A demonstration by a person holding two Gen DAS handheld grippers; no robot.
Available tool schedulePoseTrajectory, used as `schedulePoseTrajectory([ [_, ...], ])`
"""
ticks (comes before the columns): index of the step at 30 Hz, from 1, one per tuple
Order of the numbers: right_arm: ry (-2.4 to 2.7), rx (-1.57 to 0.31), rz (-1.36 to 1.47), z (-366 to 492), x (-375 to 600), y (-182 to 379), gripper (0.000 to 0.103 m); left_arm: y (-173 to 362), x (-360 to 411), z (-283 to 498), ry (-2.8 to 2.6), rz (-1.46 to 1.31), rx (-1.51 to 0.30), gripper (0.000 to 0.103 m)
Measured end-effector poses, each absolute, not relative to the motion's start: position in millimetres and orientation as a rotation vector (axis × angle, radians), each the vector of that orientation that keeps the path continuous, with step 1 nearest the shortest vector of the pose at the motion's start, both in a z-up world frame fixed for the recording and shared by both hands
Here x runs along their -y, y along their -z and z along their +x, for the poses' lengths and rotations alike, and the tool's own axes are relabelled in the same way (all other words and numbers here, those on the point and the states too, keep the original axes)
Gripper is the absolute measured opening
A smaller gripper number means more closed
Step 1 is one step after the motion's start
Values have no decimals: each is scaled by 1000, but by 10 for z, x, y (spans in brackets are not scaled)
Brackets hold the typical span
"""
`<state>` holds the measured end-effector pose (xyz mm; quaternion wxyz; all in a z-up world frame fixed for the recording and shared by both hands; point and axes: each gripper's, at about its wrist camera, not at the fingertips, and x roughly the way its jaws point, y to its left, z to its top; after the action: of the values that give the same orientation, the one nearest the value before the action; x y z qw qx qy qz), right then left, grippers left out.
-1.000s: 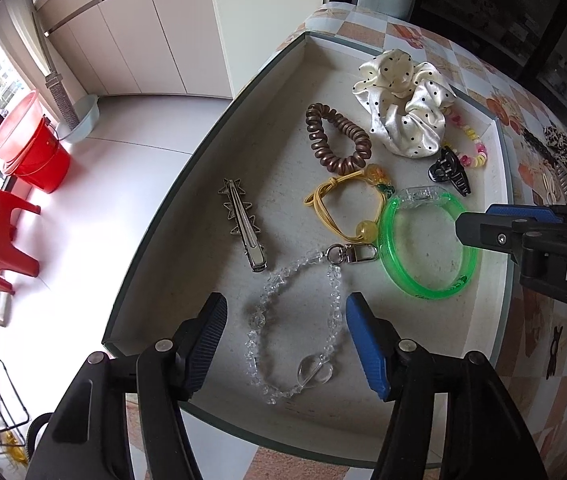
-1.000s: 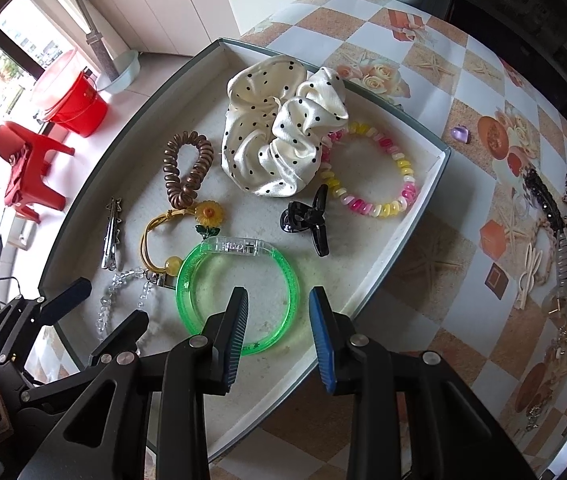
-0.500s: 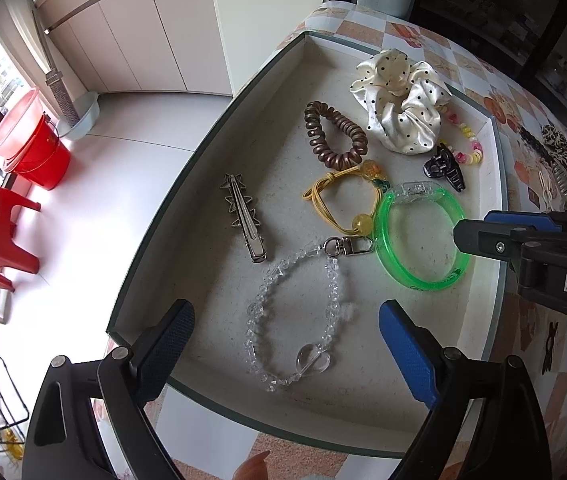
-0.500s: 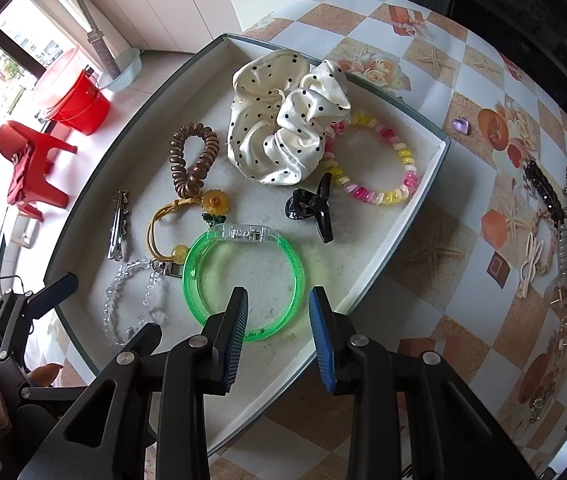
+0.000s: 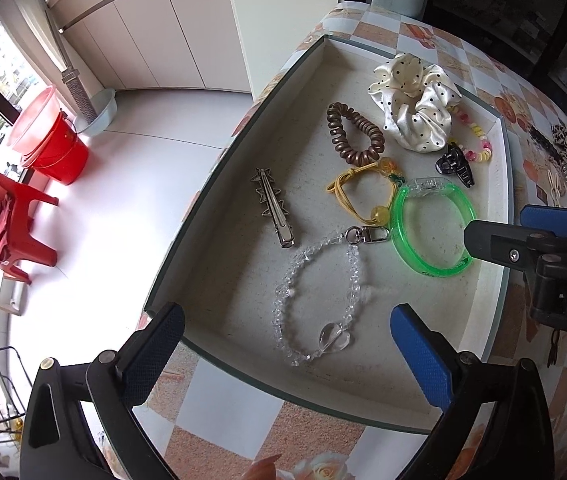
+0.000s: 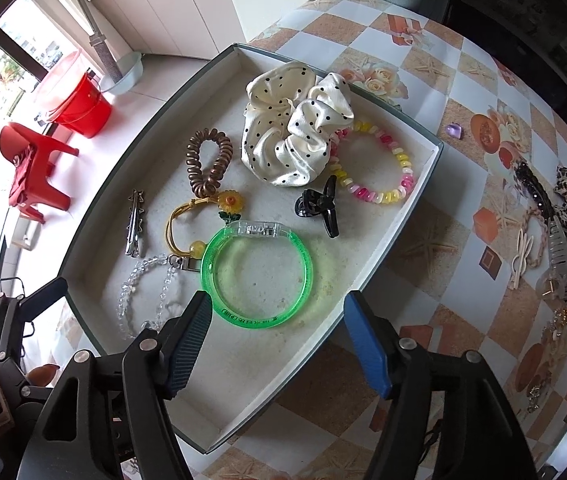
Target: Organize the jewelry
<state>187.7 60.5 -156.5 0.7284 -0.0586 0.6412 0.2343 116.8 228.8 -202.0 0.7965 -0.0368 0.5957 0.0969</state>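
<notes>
Both grippers above the tray, jaws just opened, nothing gripped.
Left gripper spread wide over crystal bracelet; right gripper over green bangle.

black plastic fingers with blue ribbed pads (silver screws), both grippers.

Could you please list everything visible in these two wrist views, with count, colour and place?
tray: one, pale inside, on the checked table
scrunchie: one, cream with black dots, far end of tray
beaded bracelet: one, pink and yellow, beside scrunchie
coil tie: one, brown
claw clip: one, black
flower tie: one, yellow
bangle: one, green, near end
crystal strand: one, clear
star clip: one, silver
loose accessories: several, on table outside tray
bucket, stool: red, on floor
left gripper: open
right gripper: open
</notes>
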Motion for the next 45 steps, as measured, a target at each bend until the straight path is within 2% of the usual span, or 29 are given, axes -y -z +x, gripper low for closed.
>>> schedulePoseTrajectory([
  [11,-514,-1472,-129,1747,-533,1510,83,1886,-2322,1023,-238,-91,-1289,103],
  [21,-477,-1446,-100,1650,-486,1364,88,1794,-2361,930,-253,-124,-1322,103],
  [22,-475,-1439,-92,1640,-475,1342,98,1781,-2348,917,-251,-126,-1322,103],
  [23,-470,-1431,-87,1632,-466,1324,103,1764,-2339,903,-250,-125,-1321,103],
  [33,-487,-1435,-105,1547,-376,1031,103,1441,-2218,754,-221,-128,-1324,103],
  [45,-483,-1314,-109,1307,-113,209,103,761,-2171,377,-267,-158,-1257,103],
])
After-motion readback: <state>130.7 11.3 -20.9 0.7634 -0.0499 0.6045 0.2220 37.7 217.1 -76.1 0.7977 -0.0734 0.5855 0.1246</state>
